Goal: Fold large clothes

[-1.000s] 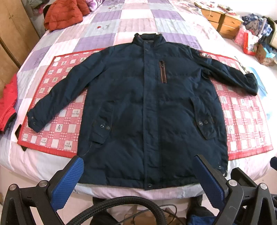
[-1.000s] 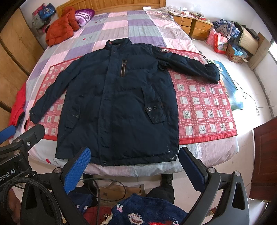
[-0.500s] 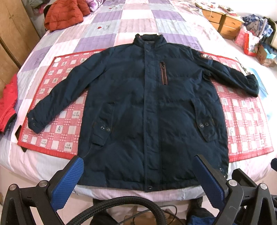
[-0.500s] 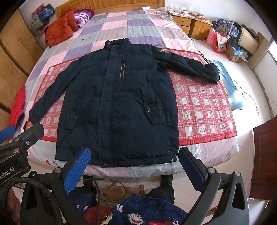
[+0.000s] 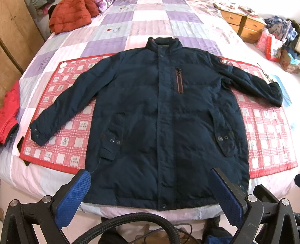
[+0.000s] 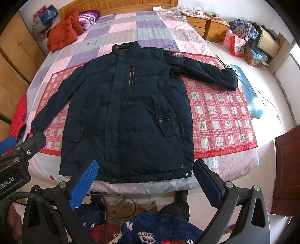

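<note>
Left wrist view: the jacket (image 5: 159, 120) lies flat, front up, sleeves spread, on a red mat (image 5: 61, 135) across the bed (image 5: 116, 33). Left gripper (image 5: 150, 187) and right gripper (image 6: 146, 180) hover near its hem, both wide open, empty.

Ahead of the blue-padded tool (image 5: 150, 189), a dark navy jacket (image 5: 161, 120) with a brown chest zip lies on a red-and-white checked mat (image 5: 266, 131); beyond it, the quilt (image 5: 150, 24) shows purple, pink and grey squares, and an orange coat (image 5: 71, 16).
</note>
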The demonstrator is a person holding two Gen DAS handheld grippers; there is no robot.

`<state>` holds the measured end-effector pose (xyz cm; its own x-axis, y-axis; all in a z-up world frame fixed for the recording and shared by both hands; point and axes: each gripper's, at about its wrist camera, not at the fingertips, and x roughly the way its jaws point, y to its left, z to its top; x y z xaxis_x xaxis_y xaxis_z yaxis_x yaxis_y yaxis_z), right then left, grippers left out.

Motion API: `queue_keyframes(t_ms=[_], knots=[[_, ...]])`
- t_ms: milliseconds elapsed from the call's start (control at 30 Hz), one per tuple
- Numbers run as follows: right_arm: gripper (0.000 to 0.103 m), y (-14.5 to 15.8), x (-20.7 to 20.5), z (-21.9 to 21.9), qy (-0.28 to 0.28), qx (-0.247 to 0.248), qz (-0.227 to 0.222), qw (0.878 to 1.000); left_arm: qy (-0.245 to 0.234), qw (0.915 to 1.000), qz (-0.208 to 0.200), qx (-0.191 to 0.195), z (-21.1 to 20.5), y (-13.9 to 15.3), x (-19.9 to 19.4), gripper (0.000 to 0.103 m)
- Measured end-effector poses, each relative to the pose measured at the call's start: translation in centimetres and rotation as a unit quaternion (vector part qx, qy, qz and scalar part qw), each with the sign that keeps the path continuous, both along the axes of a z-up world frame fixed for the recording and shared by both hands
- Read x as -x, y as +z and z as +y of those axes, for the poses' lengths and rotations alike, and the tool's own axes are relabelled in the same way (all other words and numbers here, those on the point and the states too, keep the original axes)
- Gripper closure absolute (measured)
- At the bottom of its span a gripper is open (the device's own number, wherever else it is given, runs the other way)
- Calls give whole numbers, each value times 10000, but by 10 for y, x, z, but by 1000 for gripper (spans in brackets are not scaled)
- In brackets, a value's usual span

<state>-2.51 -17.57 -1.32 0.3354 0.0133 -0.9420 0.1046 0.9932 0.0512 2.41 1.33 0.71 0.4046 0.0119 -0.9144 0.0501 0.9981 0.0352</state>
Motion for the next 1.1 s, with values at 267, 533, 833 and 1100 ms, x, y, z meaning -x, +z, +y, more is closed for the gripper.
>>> queue_keyframes(t_ms=[267,533,833,1100], knots=[[0,-1,-8,-2,-6,-4,2,10000,6,10000,3,-12,2,-1,-4,0],[0,-3,-12,-3,-4,-17,30,10000,14,10000,56,-43,4,-6,-21,0],[0,-14,-27,-1,-7,-21,90,10000,20,9999,104,-69,1,-13,-27,0],[0,-20,-32,-6,-81,8,94,9999,-51,9999,119,-25,2,-18,-43,0]])
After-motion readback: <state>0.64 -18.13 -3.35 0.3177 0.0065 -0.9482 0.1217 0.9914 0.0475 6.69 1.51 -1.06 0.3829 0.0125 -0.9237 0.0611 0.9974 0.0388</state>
